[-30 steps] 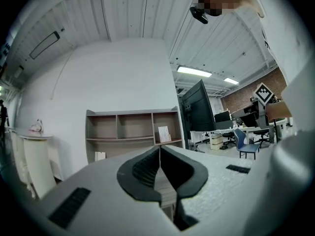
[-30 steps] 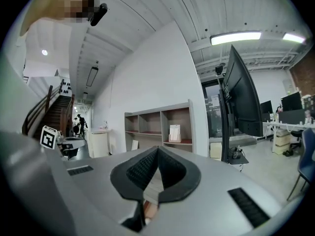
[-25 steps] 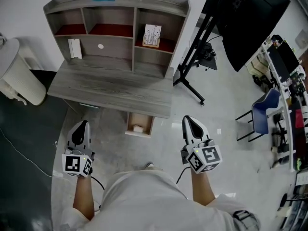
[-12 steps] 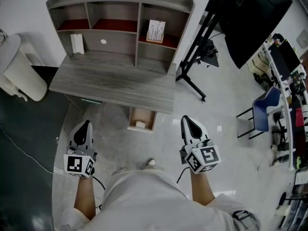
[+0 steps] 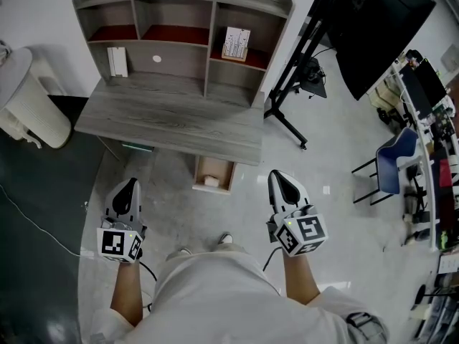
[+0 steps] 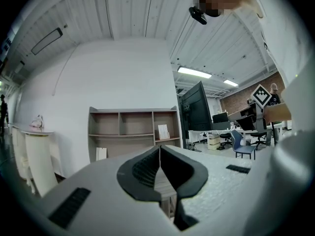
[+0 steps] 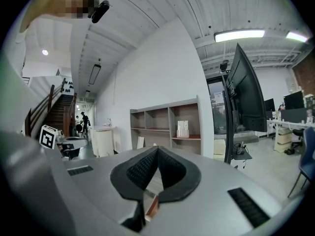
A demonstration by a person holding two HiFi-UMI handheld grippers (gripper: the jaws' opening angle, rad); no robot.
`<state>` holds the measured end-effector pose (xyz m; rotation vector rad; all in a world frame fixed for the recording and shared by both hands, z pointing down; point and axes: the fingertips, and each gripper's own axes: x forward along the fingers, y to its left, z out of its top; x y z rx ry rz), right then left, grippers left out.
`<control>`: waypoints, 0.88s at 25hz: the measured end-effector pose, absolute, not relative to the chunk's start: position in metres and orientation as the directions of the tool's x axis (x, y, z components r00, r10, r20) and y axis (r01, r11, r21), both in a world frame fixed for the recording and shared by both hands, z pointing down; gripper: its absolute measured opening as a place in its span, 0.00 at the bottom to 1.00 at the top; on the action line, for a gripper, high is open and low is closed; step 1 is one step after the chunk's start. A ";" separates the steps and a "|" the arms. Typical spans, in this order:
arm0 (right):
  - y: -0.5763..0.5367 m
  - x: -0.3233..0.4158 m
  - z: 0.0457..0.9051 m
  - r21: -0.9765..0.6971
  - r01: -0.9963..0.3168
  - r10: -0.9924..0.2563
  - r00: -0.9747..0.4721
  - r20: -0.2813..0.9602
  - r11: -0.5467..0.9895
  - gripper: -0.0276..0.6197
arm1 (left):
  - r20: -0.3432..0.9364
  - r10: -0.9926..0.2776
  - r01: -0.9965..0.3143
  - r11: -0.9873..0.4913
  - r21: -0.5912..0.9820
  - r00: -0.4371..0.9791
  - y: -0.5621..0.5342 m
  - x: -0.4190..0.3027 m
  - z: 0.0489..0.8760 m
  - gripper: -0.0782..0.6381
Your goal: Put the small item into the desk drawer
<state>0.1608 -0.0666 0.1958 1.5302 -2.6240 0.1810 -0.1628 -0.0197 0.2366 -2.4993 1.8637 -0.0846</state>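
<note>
A grey wooden desk (image 5: 172, 124) with a shelf unit (image 5: 183, 27) stands ahead of me. Under its front edge a small drawer (image 5: 213, 174) stands pulled out, and a small white item (image 5: 211, 181) lies inside it. My left gripper (image 5: 130, 183) hangs left of the drawer, over the floor, jaws shut and empty (image 6: 159, 147). My right gripper (image 5: 277, 175) is to the right of the drawer, also shut with nothing between its pads (image 7: 157, 148). Both point level toward the desk, well short of it.
A white ribbed bin (image 5: 29, 99) stands left of the desk. To the right are a black screen (image 5: 373, 27) on a stand (image 5: 290, 117) and a blue chair (image 5: 398, 167). A thin cable (image 5: 32, 224) runs over the floor at left. Cluttered tables line the far right.
The desk and open drawer sit slightly higher in the head view than a second ago. Both grippers stay shut and keep nearly the same place in the picture.
</note>
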 end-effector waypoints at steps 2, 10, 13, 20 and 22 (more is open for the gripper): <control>-0.066 0.159 0.197 -0.046 -0.872 -0.860 -0.489 0.147 0.488 0.04 | 0.031 -0.957 -0.955 -0.290 -0.059 0.288 -0.019 -0.163 0.235 0.13; -0.064 0.150 0.201 -0.021 -0.879 -0.866 -0.473 0.163 0.476 0.04 | 0.023 -0.951 -0.949 -0.308 -0.063 0.307 -0.021 -0.166 0.234 0.13; -0.065 0.149 0.202 -0.012 -0.883 -0.869 -0.465 0.167 0.470 0.04 | 0.022 -0.950 -0.948 -0.311 -0.064 0.311 -0.022 -0.167 0.233 0.13; -0.069 0.143 0.202 0.002 -0.879 -0.867 -0.471 0.165 0.478 0.04 | 0.016 -0.954 -0.952 -0.299 -0.064 0.298 -0.024 -0.173 0.234 0.13; -0.070 0.143 0.203 0.004 -0.878 -0.866 -0.471 0.166 0.478 0.04 | 0.013 -0.954 -0.952 -0.298 -0.064 0.298 -0.025 -0.173 0.234 0.13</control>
